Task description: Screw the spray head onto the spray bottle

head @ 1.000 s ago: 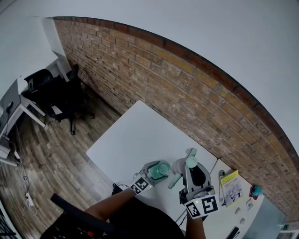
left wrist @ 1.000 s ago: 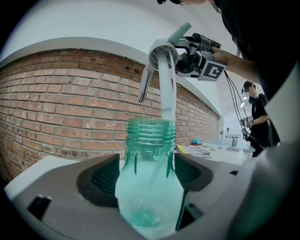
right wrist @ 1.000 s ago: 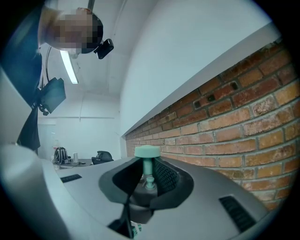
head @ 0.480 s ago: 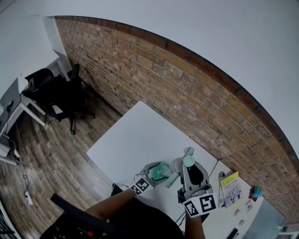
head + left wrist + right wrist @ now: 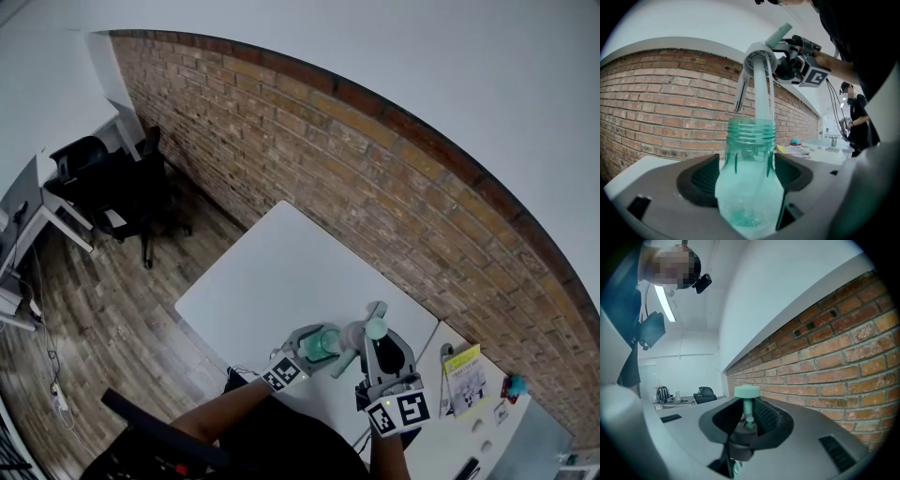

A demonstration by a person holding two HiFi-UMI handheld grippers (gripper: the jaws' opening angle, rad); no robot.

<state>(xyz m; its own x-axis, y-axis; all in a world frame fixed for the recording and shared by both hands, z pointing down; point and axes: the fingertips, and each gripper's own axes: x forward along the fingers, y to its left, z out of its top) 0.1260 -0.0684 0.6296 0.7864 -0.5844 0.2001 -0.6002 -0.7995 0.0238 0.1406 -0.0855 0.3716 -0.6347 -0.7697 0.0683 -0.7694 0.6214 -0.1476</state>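
Spray bottle (image 5: 750,140), teal and see-through, stands upright at lower centre of the left gripper view. It sits between the fingers (image 5: 703,176) of the left gripper (image 5: 749,176), whose ribbed pads press its shoulders from both sides in a wide grasp. Above its threaded neck, at upper centre, hangs the spray head (image 5: 759,58). Its dip tube (image 5: 761,98) reaches down through the open mouth, and its collar stands clear of the threads. The right gripper (image 5: 747,416) has its fingers (image 5: 766,416) nearly together, clenched on the spray head's stem. In the head view both grippers meet at lower right of centre, over the white desk (image 5: 272,272).
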